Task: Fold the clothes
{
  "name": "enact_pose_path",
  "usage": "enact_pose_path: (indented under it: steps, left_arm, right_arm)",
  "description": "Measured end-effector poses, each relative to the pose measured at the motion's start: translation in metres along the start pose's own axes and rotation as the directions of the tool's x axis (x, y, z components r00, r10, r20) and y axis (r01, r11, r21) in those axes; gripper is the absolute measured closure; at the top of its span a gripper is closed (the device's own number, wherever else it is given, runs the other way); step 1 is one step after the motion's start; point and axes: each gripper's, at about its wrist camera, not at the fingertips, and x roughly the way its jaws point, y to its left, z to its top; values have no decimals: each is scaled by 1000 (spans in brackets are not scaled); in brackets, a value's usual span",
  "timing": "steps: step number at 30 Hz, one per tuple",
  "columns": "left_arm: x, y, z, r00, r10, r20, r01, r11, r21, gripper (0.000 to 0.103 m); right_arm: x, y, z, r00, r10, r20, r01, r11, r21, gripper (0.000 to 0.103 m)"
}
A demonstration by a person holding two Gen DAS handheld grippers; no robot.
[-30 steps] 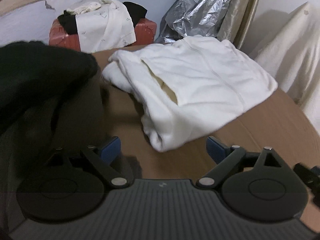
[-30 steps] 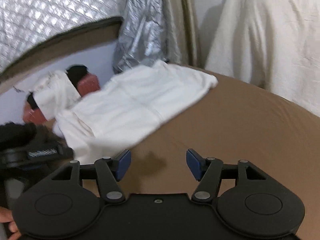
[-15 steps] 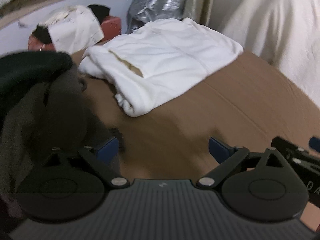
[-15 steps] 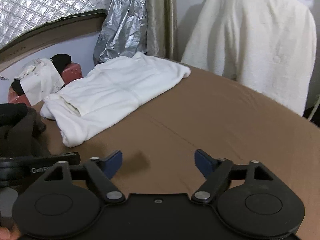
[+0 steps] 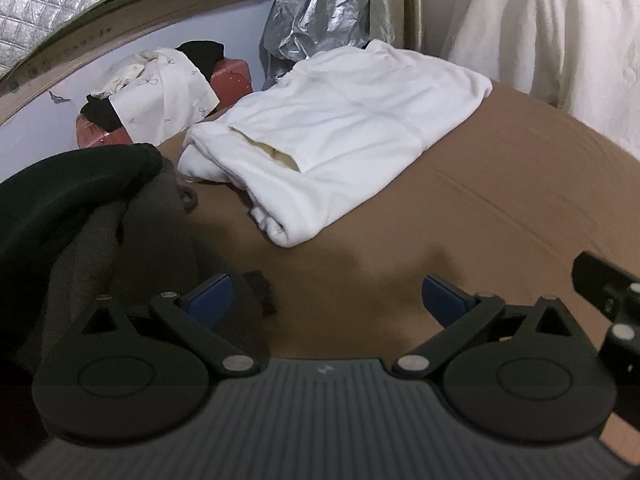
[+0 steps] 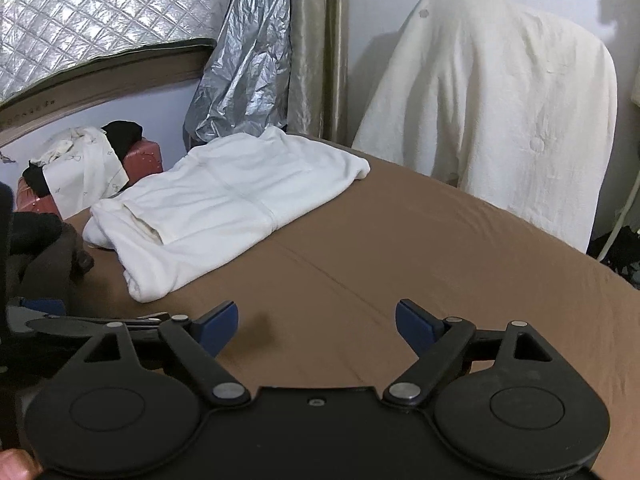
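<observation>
The dark garments (image 5: 92, 216) are cut off by the left wrist view's left edge and partly hidden behind the left gripper's (image 5: 324, 300) housing; their type cannot be told. The red suitcase (image 5: 230, 78) is mostly covered by a patterned cloth (image 5: 168, 96). The right gripper (image 5: 608, 300) shows only partly at the right edge.

Surface: a bed with a brown sheet (image 6: 420, 248), smooth but for a faint crease line running across its middle.
Far left: a folded white garment (image 6: 224, 204) lying flat on the sheet (one cream-lined opening faces near).
Near left: a dark heap of clothes (image 5: 92, 208), black over grey-brown, possibly several pieces; the blurred edge hides its extent.
</observation>
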Motion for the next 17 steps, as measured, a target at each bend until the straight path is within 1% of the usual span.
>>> enact_pose_path:
  steps: [5, 10, 17]
  left_arm:
    - [2, 4, 0, 1000, -16, -3, 16, 1000, -16, 0]
    - [2, 3, 0, 1000, 6, 8, -6, 1000, -4, 0]
    - [1, 1, -2, 1000, 15, 14, -15, 1000, 6, 0]
  right_arm:
    - [1, 2, 0, 1000, 2, -3, -2, 1000, -8, 14]
    - [1, 4, -2, 1000, 3, -9, -4, 1000, -10, 14]
    - [0, 5, -2, 1000, 1, -9, -1, 1000, -21, 14]
